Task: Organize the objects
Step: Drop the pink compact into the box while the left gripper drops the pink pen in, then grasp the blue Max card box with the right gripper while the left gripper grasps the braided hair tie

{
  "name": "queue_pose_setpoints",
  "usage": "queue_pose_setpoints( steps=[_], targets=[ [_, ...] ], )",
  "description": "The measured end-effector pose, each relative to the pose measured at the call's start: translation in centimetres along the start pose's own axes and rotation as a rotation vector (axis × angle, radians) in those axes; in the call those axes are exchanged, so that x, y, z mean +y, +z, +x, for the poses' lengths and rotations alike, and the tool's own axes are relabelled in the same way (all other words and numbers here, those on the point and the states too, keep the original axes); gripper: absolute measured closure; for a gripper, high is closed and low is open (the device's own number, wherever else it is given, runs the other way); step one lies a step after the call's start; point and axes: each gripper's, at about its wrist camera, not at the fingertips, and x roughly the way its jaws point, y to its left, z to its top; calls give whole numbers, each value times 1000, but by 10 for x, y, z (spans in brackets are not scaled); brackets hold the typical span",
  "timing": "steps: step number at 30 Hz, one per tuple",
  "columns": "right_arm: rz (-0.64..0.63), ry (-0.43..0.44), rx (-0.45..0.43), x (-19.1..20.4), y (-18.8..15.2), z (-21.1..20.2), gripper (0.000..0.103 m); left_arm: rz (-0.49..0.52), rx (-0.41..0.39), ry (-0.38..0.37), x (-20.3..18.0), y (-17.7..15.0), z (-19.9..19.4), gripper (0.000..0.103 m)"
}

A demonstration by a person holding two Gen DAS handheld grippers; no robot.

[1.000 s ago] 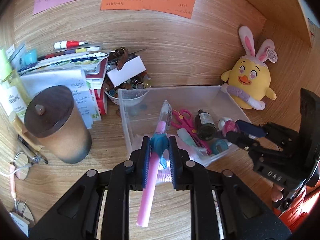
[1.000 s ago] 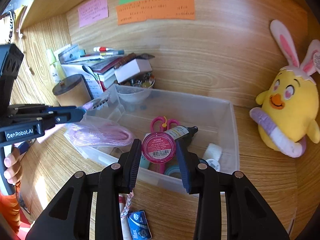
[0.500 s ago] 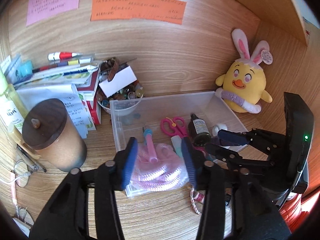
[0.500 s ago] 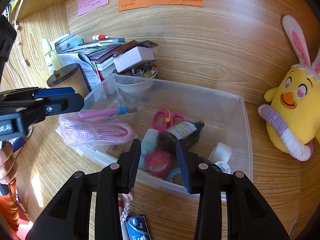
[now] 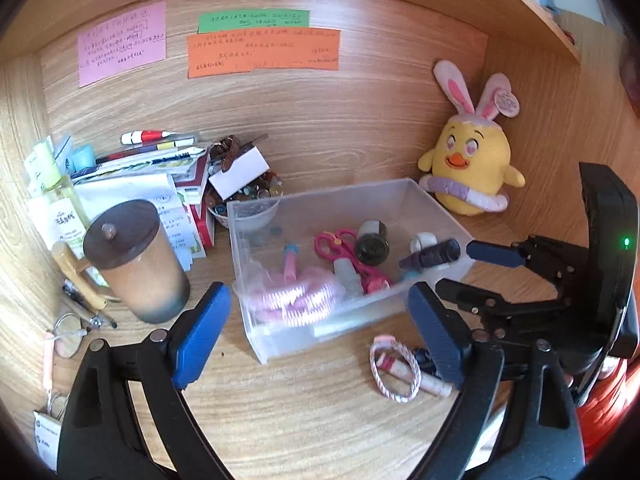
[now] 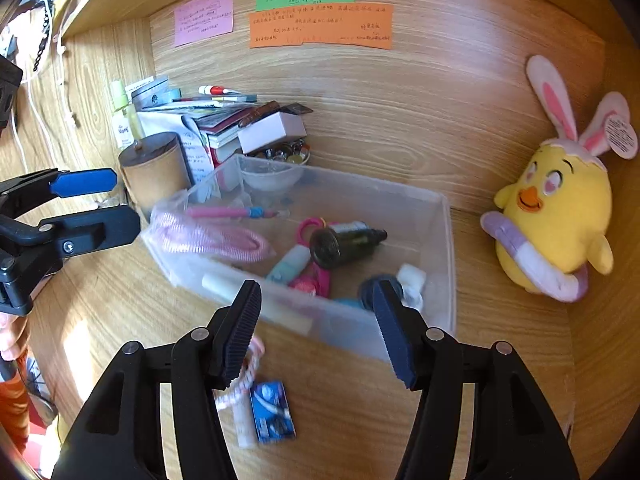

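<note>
Wooden walls closed the table (image 5: 304, 412) on three sides, and three paper notes, pink (image 5: 121, 42), green (image 5: 253, 20) and orange (image 5: 264, 53), were stuck on the back wall. On the table stood a clear plastic bin (image 5: 404, 196). Inside it lay a pink coiled cord (image 5: 294, 300) in a clear bag, a pink pen with a blue grip (image 5: 289, 262) on top of the cord, pink scissors (image 5: 334, 242), a dark glass bottle (image 6: 344, 238) on its side, a pale blue tube (image 6: 290, 262) and a small white roll (image 5: 424, 240).

The left claw (image 5: 318, 334) was spread wide and held nothing; it hung over the front wall of the bin. The right claw (image 6: 318, 330) was also wide and held nothing, at the near right corner of the bin.

Outside the bin, just in front of it on the table, lay a braided pink and white loop (image 5: 394, 368), a pale tube (image 5: 416, 376) and a small blue packet (image 6: 272, 410). They lay close together, the loop over the tube.

To the left of the bin stood a brown mug with a dark lid (image 5: 136, 256), and behind it a pile of papers and books (image 5: 140, 184) with a red and white marker (image 5: 146, 136) on top. A small bowl of beads (image 5: 248, 196) with a white box (image 5: 239, 172) on it was at the back left corner of the bin. A yellow chick toy with rabbit ears (image 5: 470, 164) sat in the right corner, near the bin but apart from it.
</note>
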Motion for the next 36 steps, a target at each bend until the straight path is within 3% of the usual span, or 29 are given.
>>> queue_pose_setpoints(
  steps=[5, 15, 20, 22, 24, 28, 36],
  targets=[
    [-6, 2, 33, -1, -21, -4, 48, 12, 46, -19, -9, -18, 5, 10],
    [-19, 12, 166, -2, -64, 16, 48, 56, 258, -91, -36, -65, 55, 10],
    [-13, 33, 192, -1, -72, 19, 48, 101, 306, -104, -50, -77, 69, 10],
    [-31, 34, 208, 3, -75, 21, 48, 112, 318, -98, -51, -79, 73, 15],
    [-49, 37, 220, 6, -77, 24, 49, 110, 340, -105, -50, -81, 78, 29],
    [-47, 58, 223, 7, -76, 24, 48, 117, 321, -80, -48, -82, 78, 42],
    [-71, 82, 245, 16, -77, 33, 48, 102, 302, -76, -41, -78, 77, 95]
  ],
)
